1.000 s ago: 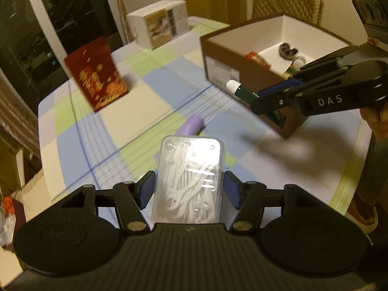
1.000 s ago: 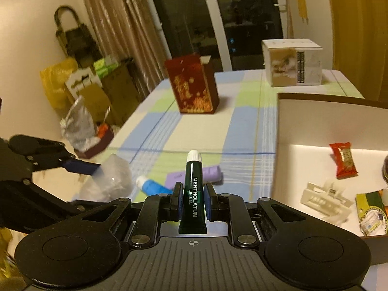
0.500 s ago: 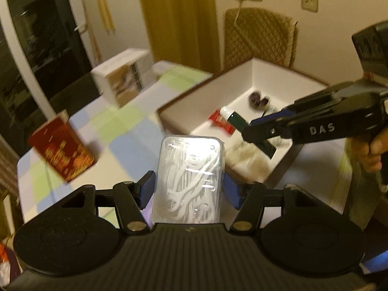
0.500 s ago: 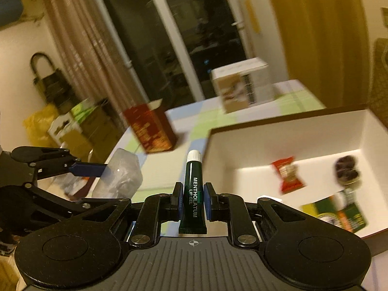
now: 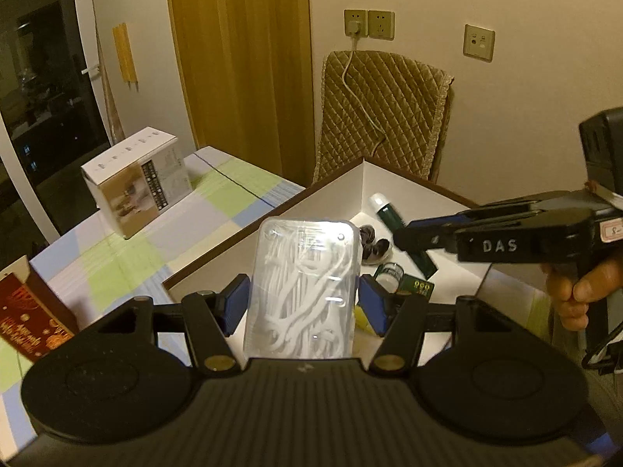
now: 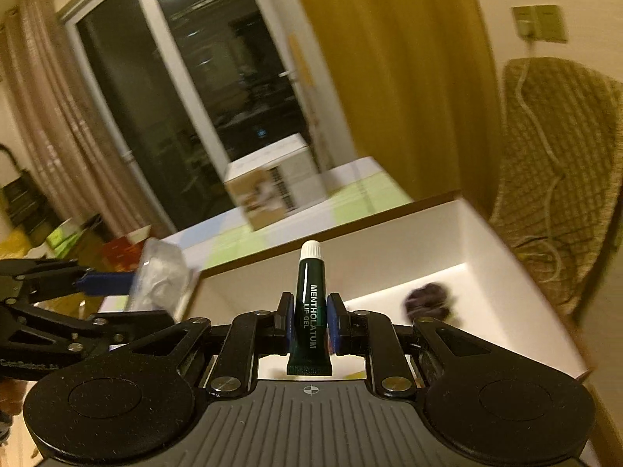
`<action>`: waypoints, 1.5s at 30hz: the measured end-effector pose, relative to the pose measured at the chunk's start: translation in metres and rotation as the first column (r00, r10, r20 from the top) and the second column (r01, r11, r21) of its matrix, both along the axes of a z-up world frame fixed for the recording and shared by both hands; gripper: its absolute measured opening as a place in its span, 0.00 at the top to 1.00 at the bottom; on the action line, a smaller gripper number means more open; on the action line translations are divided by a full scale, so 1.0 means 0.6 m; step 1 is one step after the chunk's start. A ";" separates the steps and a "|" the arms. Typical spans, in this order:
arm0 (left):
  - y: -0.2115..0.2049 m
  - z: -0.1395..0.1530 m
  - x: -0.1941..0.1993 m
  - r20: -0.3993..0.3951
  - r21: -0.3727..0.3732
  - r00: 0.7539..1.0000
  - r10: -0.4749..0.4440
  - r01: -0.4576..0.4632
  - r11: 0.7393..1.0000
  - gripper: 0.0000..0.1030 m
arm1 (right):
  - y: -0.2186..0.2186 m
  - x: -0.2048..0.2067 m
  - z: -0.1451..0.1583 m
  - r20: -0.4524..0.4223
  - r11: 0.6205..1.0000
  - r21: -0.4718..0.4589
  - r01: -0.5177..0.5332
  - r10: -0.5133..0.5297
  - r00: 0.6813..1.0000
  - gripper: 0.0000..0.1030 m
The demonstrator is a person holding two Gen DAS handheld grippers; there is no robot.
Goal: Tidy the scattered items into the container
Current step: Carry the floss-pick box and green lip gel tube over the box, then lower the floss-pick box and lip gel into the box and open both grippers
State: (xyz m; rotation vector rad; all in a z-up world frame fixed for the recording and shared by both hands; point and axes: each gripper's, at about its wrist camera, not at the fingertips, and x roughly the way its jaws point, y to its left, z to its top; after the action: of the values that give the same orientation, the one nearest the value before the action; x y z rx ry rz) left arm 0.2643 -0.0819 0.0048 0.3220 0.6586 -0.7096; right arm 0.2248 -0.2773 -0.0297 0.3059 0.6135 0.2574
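- The left tool (image 5: pixel 299 303) points forward over the near-left wall of the open brown cardboard box with white inside (image 5: pixel 397 183), its blue pads pressed against both sides of a clear plastic case of white floss picks (image 5: pixel 301 288), held upright above the box's edge.
- The right tool (image 6: pixel 309 323) is clamped on a dark green lip-gel tube with a white cap (image 6: pixel 309 307), cap pointing ahead, hanging over the box's interior (image 6: pixel 389 268); in the left view the tube (image 5: pixel 389 214) tilts toward the far corner.
- A person's hand (image 5: pixel 580 292) grips the right tool's handle at the box's right side.
- On the box floor lie a dark round item (image 5: pixel 372 245), a small green-labelled pack (image 5: pixel 412 284) and a yellow scrap, partly hidden; the floor's far half near the corner is bare.
- On the checked counter (image 5: pixel 218 194), a white carton (image 5: pixel 136 179) stands near the far edge and a red patterned box (image 5: pixel 27 319) near the left edge, both well apart from the brown box.
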 end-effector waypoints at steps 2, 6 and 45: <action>-0.011 -0.006 0.012 -0.014 -0.003 1.000 0.008 -0.008 1.000 0.45 | -0.023 0.008 -0.004 -0.010 0.999 -0.016 0.032 -0.032 0.999 0.81; -0.032 -0.022 0.035 -0.035 0.015 0.999 0.020 -0.019 1.000 0.45 | -0.063 0.029 -0.021 -0.053 0.993 -0.082 0.084 -0.089 0.995 0.81; -0.076 -0.139 0.125 -0.145 0.225 0.982 0.120 -0.085 0.971 0.45 | -0.039 0.107 -0.126 -0.275 0.903 -0.413 -0.119 0.001 0.961 0.80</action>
State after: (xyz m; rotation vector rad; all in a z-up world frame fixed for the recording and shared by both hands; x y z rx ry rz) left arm 0.3392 -0.1274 -0.0786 0.4335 0.9013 -0.5674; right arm 0.2888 -0.3008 -0.1052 -0.1066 0.9311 0.1346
